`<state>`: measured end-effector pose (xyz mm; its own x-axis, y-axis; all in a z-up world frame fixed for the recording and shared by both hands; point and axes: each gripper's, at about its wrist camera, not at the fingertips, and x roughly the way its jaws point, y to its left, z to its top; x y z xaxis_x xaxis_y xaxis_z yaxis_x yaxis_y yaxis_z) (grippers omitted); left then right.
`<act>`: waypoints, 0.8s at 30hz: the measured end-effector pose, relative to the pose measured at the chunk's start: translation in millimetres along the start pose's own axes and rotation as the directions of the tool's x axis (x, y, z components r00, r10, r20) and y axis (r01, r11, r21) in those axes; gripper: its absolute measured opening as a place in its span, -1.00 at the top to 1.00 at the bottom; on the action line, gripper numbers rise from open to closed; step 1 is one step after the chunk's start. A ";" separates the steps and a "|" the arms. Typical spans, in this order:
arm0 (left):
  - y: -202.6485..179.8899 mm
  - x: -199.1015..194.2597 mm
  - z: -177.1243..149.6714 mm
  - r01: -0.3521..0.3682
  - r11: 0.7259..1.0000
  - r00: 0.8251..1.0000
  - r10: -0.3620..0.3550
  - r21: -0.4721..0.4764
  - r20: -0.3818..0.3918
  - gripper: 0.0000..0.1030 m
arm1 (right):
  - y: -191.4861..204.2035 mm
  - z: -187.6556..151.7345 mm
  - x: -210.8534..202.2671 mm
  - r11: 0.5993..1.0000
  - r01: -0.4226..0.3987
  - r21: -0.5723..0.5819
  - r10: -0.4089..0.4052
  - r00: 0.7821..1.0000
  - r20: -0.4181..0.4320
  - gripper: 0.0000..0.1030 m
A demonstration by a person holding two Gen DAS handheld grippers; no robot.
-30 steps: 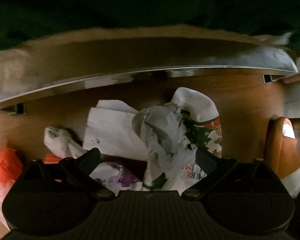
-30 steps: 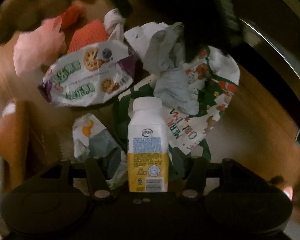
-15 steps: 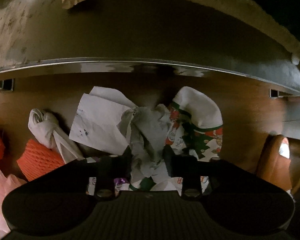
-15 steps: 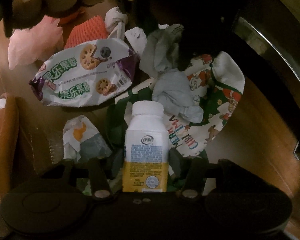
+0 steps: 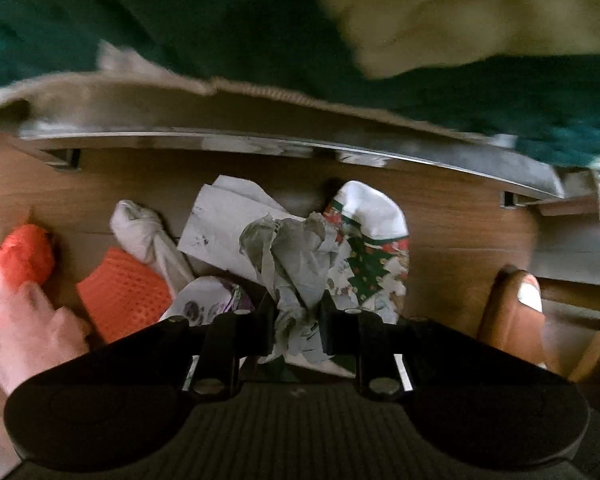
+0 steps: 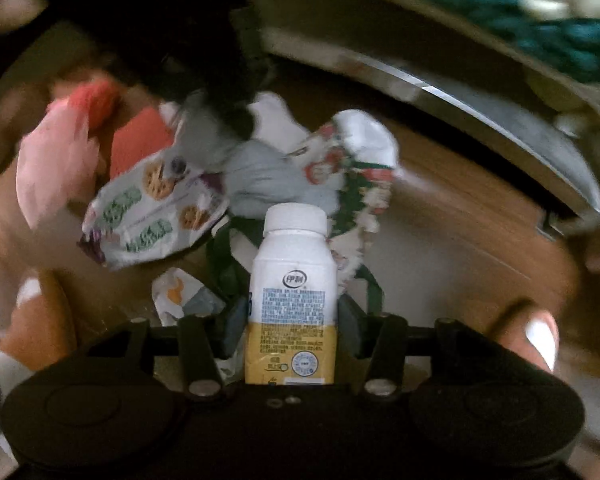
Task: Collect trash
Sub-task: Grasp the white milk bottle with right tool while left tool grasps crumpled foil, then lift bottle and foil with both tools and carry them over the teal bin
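A pile of trash lies on a wooden floor. My left gripper [image 5: 298,316] is shut on a crumpled grey-white paper wad [image 5: 296,256], which also shows in the right wrist view [image 6: 268,176]. My right gripper [image 6: 292,320] is shut on a white and yellow milk carton [image 6: 293,300] with a white cap, held upright. Under the wad lies a Christmas-print bag [image 5: 372,256], also in the right wrist view [image 6: 360,160]. A cookie snack bag [image 6: 156,212] lies to the left of the carton.
An orange foam net [image 5: 124,292], a knotted white bag [image 5: 148,236], a pink plastic bag [image 5: 24,328] and a flat white paper [image 5: 224,224] lie around. A metal-edged furniture base [image 5: 340,152] runs behind. Slippered feet [image 5: 512,308] stand at the sides. A small wrapper [image 6: 180,292] lies near the carton.
My left gripper closed on the paper wad and has lifted it slightly. My right gripper keeps the carton while its view shifts and blurs.
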<state>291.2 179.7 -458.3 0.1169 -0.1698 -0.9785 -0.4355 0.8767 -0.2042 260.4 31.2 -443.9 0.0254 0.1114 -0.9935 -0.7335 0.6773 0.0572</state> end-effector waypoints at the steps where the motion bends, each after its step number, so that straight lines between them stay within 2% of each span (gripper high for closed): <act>1: -2.5 -11.2 -3.6 -0.002 1.000 1.000 0.002 0.007 0.012 0.61 | -2.0 -1.7 -9.0 1.000 0.006 0.016 -0.006 1.000 0.008 0.05; 8: -24.0 -96.9 -32.5 0.002 0.999 0.993 -0.008 0.050 0.116 0.61 | -9.1 -12.5 -95.3 0.995 0.049 0.085 -0.060 0.990 0.126 0.05; 13: -45.6 -167.7 -62.5 0.040 0.997 0.974 -0.055 0.071 0.222 0.61 | -14.3 -29.7 -170.0 0.989 0.054 0.139 -0.088 0.964 0.250 0.05; 16: -59.0 -212.1 -78.4 0.078 0.993 0.951 -0.101 0.090 0.293 0.61 | -19.5 -41.2 -220.4 0.984 0.054 0.168 -0.109 0.933 0.344 0.05; 19: -75.4 -256.1 -93.4 0.083 0.988 0.921 -0.125 0.130 0.368 0.61 | -25.7 -56.5 -270.4 0.979 0.053 0.196 -0.136 0.885 0.444 0.05; 21: -84.9 -285.9 -101.1 0.093 0.984 0.899 -0.149 0.151 0.413 0.61 | -27.9 -66.6 -303.0 0.977 0.053 0.207 -0.154 0.848 0.507 0.05; 24: -102.9 -329.9 -114.0 0.096 0.976 0.857 -0.181 0.195 0.482 0.61 | -31.3 -84.7 -355.1 0.976 0.057 0.209 -0.175 0.779 0.602 0.06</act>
<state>195.7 94.3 -117.8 0.6095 -0.0868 -0.7880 -0.2394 0.9274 -0.2874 216.8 -91.1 -101.4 0.5569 0.4064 -0.7244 -0.5726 0.8196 0.0196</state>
